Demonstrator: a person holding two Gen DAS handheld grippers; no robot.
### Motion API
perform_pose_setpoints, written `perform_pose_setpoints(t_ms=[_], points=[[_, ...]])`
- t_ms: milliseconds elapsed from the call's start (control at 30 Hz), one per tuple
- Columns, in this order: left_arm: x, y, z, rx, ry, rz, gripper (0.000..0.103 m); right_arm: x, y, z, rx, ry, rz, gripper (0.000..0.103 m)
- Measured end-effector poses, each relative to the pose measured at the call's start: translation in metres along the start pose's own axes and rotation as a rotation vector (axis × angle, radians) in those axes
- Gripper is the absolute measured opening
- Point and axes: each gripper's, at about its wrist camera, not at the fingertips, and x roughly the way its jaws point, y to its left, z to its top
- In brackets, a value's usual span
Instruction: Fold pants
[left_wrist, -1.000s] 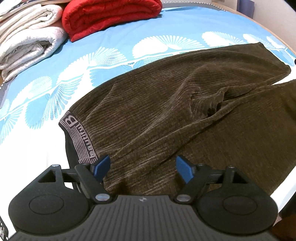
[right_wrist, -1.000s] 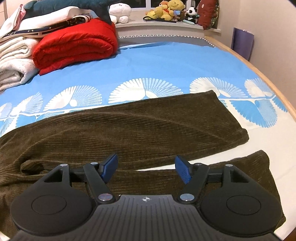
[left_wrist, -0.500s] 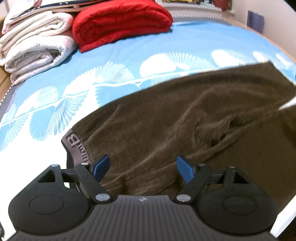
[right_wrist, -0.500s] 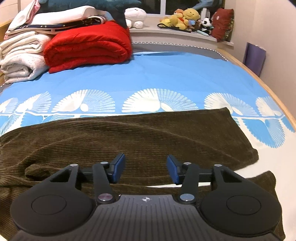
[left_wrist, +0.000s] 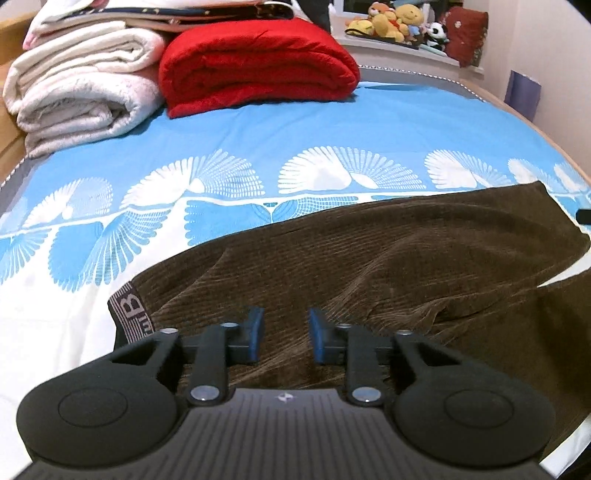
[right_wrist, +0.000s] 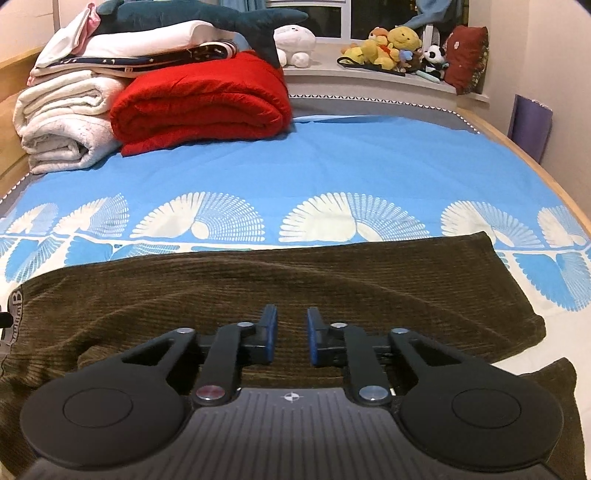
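Note:
Brown corduroy pants (left_wrist: 369, 266) lie spread across the bed, waistband (left_wrist: 131, 314) with a grey lettered band at the left, legs running right. In the right wrist view the pants (right_wrist: 295, 288) show the far leg's hem at the right and the near leg below it. My left gripper (left_wrist: 286, 334) hovers over the waist area, jaws narrowed with a gap, holding nothing. My right gripper (right_wrist: 291, 334) hovers over the legs, jaws narrowed with a small gap, empty.
A blue and white patterned bedsheet (right_wrist: 332, 166) covers the bed. A folded red blanket (right_wrist: 199, 103) and stacked white blankets (right_wrist: 62, 122) sit at the far left. Plush toys (right_wrist: 391, 48) line the window sill. The bed's wooden edge (right_wrist: 535, 170) curves on the right.
Both grippers' jaws have narrowed from wide open. Both views have tilted up, showing more of the far bed and the sill.

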Motion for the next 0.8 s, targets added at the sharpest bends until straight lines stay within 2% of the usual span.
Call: perform_pose_setpoints(t_ms=[33, 367, 667, 800], points=[[0.0, 0.001, 0.0, -0.006, 0.004, -0.001, 0.016, 0.0, 0.0, 0.0, 0.004, 0.002, 0.0, 0.01], [0.015, 0.02, -0.018, -0.016, 0.11, 0.036, 0.011, 0.007, -0.004, 0.001, 0.027, 0.061, 0.036, 0.009], [0.024, 0.071, -0.009, -0.217, 0.106, 0.1, 0.011, 0.003, 0.005, 0.006, 0.022, 0.069, 0.063, 0.009], [0.043, 0.093, 0.008, -0.234, 0.112, 0.157, 0.011, 0.0, 0.011, 0.008, 0.027, 0.072, 0.09, 0.009]])
